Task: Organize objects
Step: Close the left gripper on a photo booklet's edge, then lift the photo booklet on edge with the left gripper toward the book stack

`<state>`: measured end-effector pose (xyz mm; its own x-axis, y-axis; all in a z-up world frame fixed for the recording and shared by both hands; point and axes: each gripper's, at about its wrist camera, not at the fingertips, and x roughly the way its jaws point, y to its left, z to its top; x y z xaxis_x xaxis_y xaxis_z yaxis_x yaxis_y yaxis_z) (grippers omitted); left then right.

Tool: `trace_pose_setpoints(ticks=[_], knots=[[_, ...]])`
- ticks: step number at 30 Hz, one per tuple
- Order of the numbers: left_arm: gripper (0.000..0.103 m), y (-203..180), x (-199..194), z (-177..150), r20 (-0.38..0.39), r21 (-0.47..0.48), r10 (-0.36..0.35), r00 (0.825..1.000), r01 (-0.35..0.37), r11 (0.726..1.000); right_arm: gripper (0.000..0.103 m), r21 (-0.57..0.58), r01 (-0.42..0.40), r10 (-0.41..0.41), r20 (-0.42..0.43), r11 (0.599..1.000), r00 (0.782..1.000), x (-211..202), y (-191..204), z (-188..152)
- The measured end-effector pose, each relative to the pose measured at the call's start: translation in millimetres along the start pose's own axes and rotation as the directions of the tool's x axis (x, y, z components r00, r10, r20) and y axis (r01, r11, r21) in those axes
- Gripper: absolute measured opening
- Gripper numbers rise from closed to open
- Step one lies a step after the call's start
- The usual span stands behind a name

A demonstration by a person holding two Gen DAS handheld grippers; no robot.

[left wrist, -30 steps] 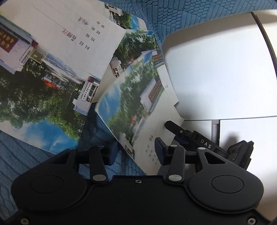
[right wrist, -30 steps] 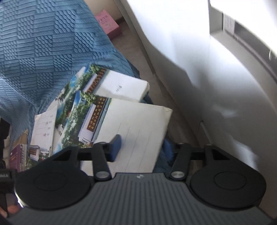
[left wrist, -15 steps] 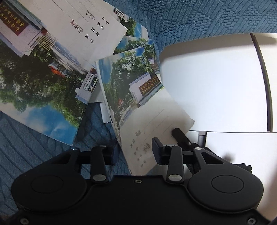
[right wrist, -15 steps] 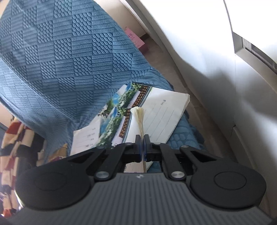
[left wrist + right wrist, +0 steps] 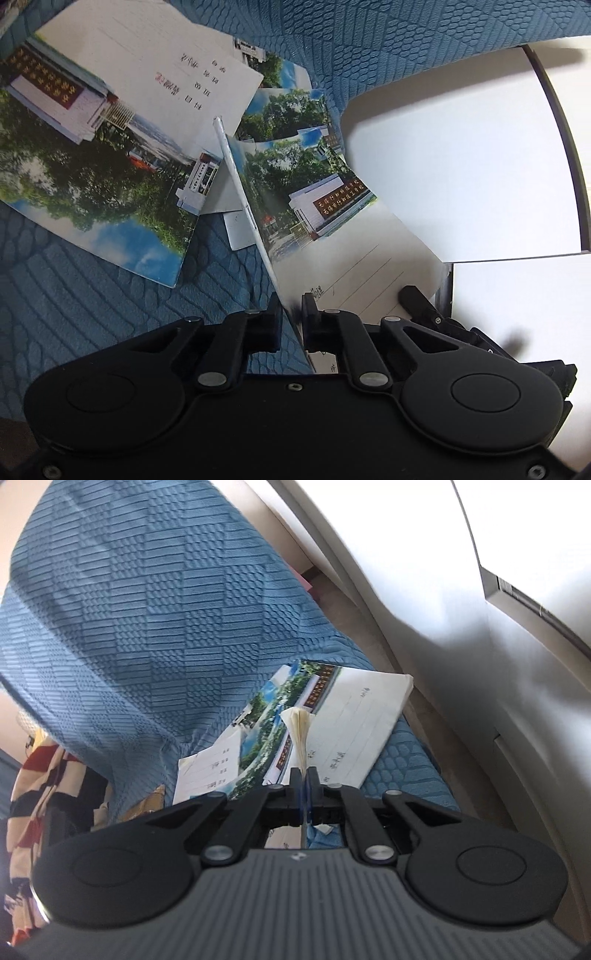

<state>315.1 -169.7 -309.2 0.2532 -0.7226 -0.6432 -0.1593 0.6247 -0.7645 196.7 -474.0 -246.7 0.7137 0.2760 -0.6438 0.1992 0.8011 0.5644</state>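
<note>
both tongs pinch one notebook (image 5: 332,236) on edge: the right gripper (image 5: 305,775) fully clamped on it, the left gripper (image 5: 291,308) nearly closed around its spine. ahead lies the scattered pile (image 5: 110,147); keeping both grips level should prevent pages fanning.

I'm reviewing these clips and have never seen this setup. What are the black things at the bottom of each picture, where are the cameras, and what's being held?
No robot here: a person holds a two-finger gripper in each hand, with a fisheye camera on each looking forward along its fingers. The black shapes are those tools. In the left view, the left gripper pinches a notebook along its edge, tilted up off the blue bedspread. The right view shows the right gripper shut on the same notebook's page edges. More notebooks with school photo covers lie overlapping on the bedspread.
</note>
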Motion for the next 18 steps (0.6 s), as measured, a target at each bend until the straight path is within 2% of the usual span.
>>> trace_pose_setpoints(ticks=[11, 18], knots=[[0.008, -21, -54, -10, 0.041, 0.067, -0.016, 0.999, 0.013, 0.998, 0.004, -0.050, 0.027, -0.024, 0.050, 0.998, 0.998, -36, 41, -15], [0.008, -27, -92, -19, 0.066, 0.095, -0.029, 0.997, 0.022, 0.995, 0.004, -0.053, 0.009, -0.004, 0.079, 0.999, 0.997, -52, 67, -25]])
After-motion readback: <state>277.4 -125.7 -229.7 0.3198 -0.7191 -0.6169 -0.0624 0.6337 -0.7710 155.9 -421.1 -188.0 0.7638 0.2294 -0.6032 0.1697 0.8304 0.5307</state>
